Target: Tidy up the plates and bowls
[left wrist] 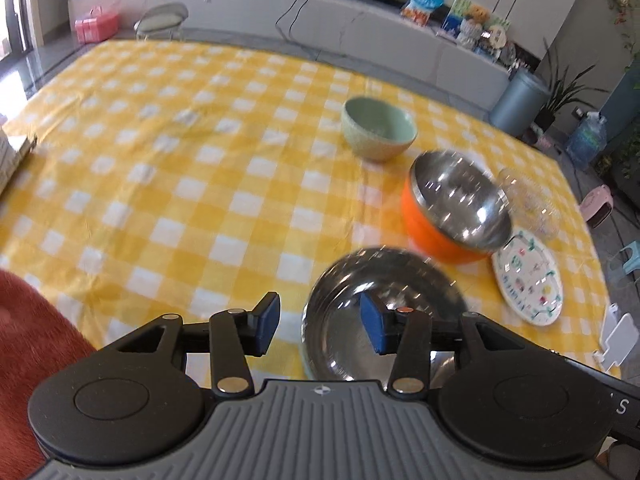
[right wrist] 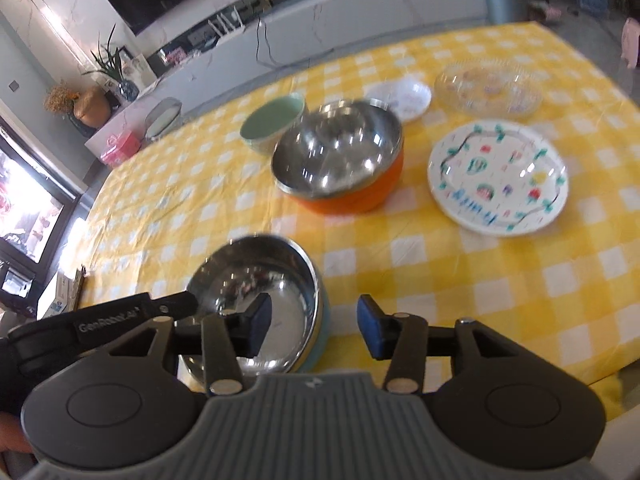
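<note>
The table (left wrist: 160,140) has a yellow and white checked cloth. Going left to right, the first thing is the left gripper (left wrist: 318,326). Its two blue pads are spread apart and nothing is pinched between them. Its right pad sits over the left edge of the near steel bowl (left wrist: 360,316), and its left pad is over bare cloth, so the rim lies between the pads but they do not squeeze it.

The same near steel bowl (right wrist: 256,300) shows in the right camera. It sits close to the front edge of the table, between the two tools. The right gripper (right wrist: 314,330) is also spread wide and holds nothing. Its left pad is over the bowl's right side, and its right pad is over the cloth.

So the bowl is just as near to both hands. Each tool has one side of the rim.

Farther back is the green bowl (left wrist: 378,128). Next comes the orange bowl (right wrist: 340,160) with its shiny steel inside. To its right lies the painted plate (right wrist: 498,178). Behind that are a small plate (right wrist: 404,98) and what looks like a clear glass dish (right wrist: 488,86), but that part is blurry.
</note>
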The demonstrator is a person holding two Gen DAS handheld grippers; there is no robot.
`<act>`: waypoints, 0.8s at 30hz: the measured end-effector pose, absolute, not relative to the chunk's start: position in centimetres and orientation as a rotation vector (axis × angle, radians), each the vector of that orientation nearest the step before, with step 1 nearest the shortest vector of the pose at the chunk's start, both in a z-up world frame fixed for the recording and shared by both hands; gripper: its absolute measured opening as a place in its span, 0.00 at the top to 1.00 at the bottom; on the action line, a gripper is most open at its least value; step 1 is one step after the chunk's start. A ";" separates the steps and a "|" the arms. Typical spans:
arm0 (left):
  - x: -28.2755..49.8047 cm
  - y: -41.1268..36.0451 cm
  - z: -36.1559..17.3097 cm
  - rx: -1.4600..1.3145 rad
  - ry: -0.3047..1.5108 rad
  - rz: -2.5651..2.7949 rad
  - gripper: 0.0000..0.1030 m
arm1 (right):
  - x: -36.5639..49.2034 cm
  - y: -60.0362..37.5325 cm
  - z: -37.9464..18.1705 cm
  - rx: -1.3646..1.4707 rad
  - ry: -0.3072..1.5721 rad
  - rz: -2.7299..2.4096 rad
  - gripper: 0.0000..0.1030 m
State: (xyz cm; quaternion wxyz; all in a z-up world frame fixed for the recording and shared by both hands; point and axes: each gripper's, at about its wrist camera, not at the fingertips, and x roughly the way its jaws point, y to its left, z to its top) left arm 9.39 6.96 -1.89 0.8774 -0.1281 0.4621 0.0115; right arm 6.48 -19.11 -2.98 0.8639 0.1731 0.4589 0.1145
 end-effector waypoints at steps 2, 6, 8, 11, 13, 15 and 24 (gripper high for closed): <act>9.6 6.7 -0.9 -0.264 0.945 0.012 0.48 | 6.4 -19.6 -2.1 0.360 0.937 0.234 0.50; 10.3 5.9 0.7 -0.274 0.918 -0.030 0.48 | 6.5 -21.0 -0.4 0.359 0.886 0.206 0.48; 10.7 5.2 1.5 -0.264 0.902 -0.046 0.48 | 6.7 -21.6 0.3 0.354 0.865 0.194 0.47; 11.6 4.1 2.2 -0.234 0.890 -0.069 0.48 | 7.3 -22.5 1.5 0.343 0.837 0.184 0.44; 12.4 3.4 2.7 -0.226 0.889 -0.085 0.48 | 8.0 -22.9 2.3 0.338 0.825 0.175 0.43; 13.0 2.7 3.1 -0.219 0.886 -0.103 0.49 | 8.7 -23.2 3.0 0.328 0.814 0.174 0.40; 16.0 0.6 3.1 -0.194 0.889 -0.131 0.48 | 13.5 -23.7 5.0 0.242 0.789 0.156 0.34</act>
